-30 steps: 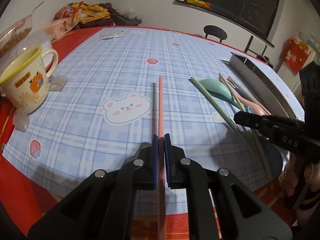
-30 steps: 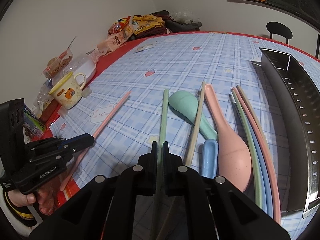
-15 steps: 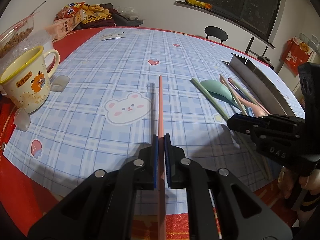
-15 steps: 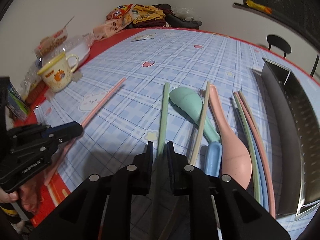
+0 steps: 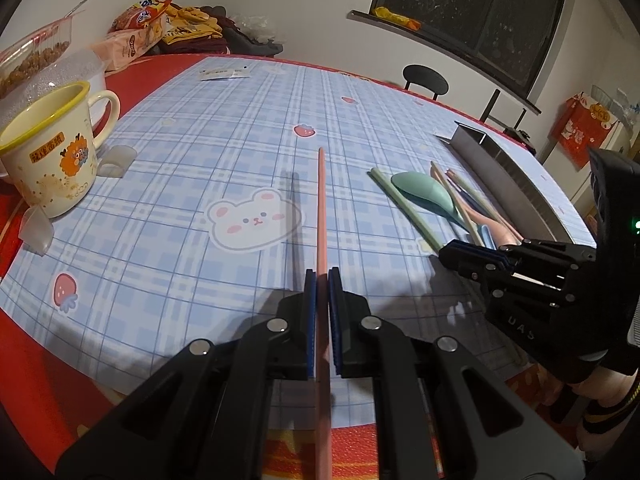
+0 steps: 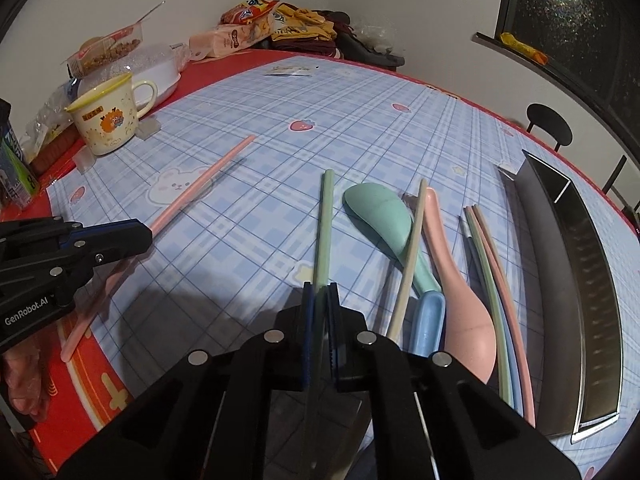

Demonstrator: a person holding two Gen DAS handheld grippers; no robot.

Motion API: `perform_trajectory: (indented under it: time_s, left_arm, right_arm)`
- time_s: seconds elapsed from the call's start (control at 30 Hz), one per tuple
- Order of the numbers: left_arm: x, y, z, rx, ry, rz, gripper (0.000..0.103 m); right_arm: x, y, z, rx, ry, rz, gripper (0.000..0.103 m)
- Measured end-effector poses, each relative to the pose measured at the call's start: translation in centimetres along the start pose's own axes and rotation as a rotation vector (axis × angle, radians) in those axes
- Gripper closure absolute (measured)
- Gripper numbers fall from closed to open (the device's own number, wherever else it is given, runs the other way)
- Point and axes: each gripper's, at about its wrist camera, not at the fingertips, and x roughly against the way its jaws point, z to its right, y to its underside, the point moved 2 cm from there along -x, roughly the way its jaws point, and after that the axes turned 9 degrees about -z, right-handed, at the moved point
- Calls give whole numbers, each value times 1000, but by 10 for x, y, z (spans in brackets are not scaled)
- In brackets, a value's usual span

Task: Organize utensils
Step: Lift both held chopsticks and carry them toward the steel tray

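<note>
My left gripper (image 5: 320, 276) is shut on a pink chopstick (image 5: 321, 208) and holds it lifted, pointing away over the checked tablecloth. My right gripper (image 6: 320, 290) is shut on a green chopstick (image 6: 325, 224), whose far end points across the cloth. The left gripper also shows in the right wrist view (image 6: 136, 236), and the right gripper in the left wrist view (image 5: 448, 258). Right of the green chopstick lie a teal spoon (image 6: 380, 216), a beige chopstick (image 6: 412, 248), a pink spoon (image 6: 460, 292), a blue spoon (image 6: 428, 320) and several coloured chopsticks (image 6: 492, 272).
A long steel tray (image 6: 576, 280) stands along the right side of the utensils. A cream mug (image 5: 44, 148) with a yellow rim stands at the left. Snack packets (image 6: 256, 28) and a plastic food box (image 6: 104, 48) sit at the table's far left. A black chair (image 5: 424, 80) stands behind the table.
Both grippers have risen a little with their chopsticks. The right gripper has swung closer to the left one, and its view has turned leftward.
</note>
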Motion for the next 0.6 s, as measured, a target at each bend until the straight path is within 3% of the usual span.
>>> perform_trajectory:
  time_s: [0.27, 0.47, 0.6]
  left_arm:
    - [6, -1, -1, 1, 11, 23, 93]
    - [20, -8, -9, 62, 71, 30, 93]
    - [32, -14, 5, 54, 100, 44, 93]
  right_arm:
    - [17, 4, 19, -103, -142, 58, 97]
    - [34, 6, 33, -181, -255, 95, 97]
    - [47, 5, 42, -197, -279, 138, 97]
